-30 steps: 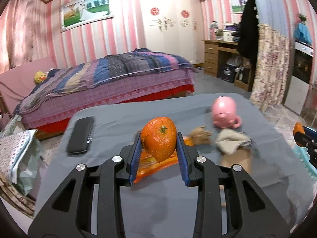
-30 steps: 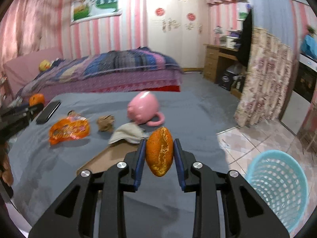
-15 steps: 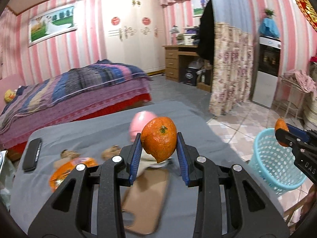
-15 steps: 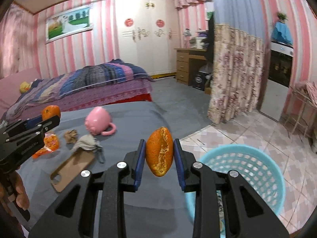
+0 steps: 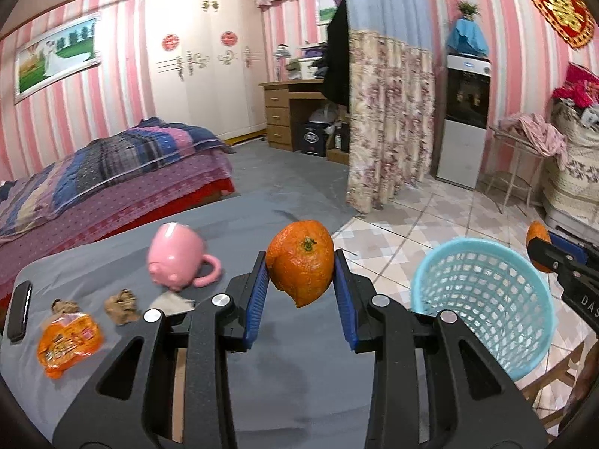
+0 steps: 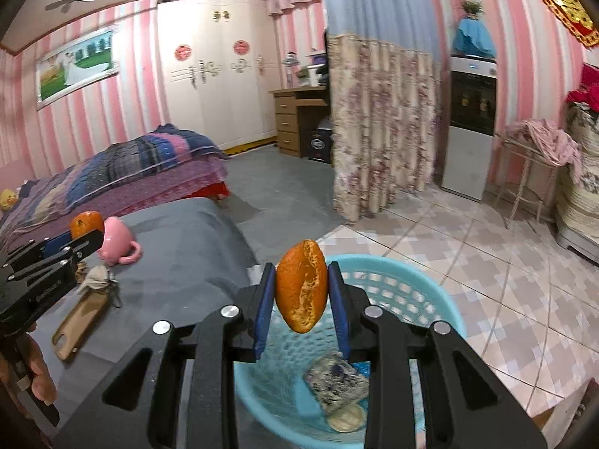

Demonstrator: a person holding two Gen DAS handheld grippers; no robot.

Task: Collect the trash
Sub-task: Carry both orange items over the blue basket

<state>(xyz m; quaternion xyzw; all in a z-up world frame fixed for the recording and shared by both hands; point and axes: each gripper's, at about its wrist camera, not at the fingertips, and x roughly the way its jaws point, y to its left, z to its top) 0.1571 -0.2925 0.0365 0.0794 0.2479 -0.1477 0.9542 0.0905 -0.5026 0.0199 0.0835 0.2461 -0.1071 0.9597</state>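
Observation:
My left gripper [image 5: 301,284] is shut on a piece of orange peel [image 5: 302,265] with a green stem, held above the grey table [image 5: 284,381]. My right gripper [image 6: 301,295] is shut on a second orange peel [image 6: 301,290] and holds it over the light blue mesh trash basket [image 6: 423,292]. The basket holds some trash at its bottom and also shows in the left wrist view [image 5: 483,299], right of the table. An orange snack wrapper [image 5: 67,340] and two brown crumpled papers [image 5: 121,305] lie on the table's left.
A pink pig-shaped mug [image 5: 178,262], a black remote [image 5: 18,308], a tan phone case [image 6: 80,323] and a crumpled cloth [image 6: 97,275] lie on the table. A bed [image 5: 105,183] stands behind it. Tiled floor [image 6: 524,280] surrounds the basket.
Both grippers have swung right with their peels. The right gripper has moved from over the table to over the basket. The left now faces the table's right edge and the basket.

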